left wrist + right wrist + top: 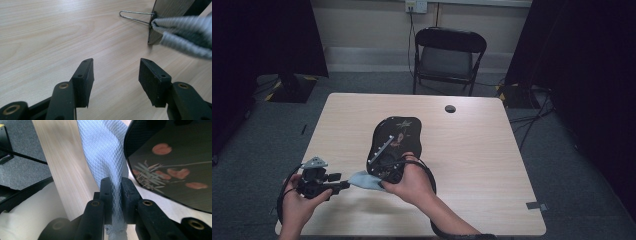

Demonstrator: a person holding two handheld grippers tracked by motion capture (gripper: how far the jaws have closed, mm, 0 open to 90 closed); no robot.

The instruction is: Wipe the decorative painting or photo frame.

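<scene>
A black oval plate (404,132) painted with red flowers and leaves lies near the middle of the wooden table (472,165). My right gripper (381,179) sits at its near edge, shut on a pale blue waffle cloth (364,180). In the right gripper view the cloth (105,150) rises from between the pressed jaws of that gripper (116,183), beside the plate (175,152). My left gripper (343,185) is left of the cloth and points at it. Its jaws (116,67) stand open over bare wood with nothing between them, short of the cloth (185,32).
A grey panel (172,10) with a thin wire foot (135,15) stands behind the cloth. A black folding chair (449,55) is beyond the table's far edge. A round cable hole (450,108) is near the far right. Both hands are close to the front edge.
</scene>
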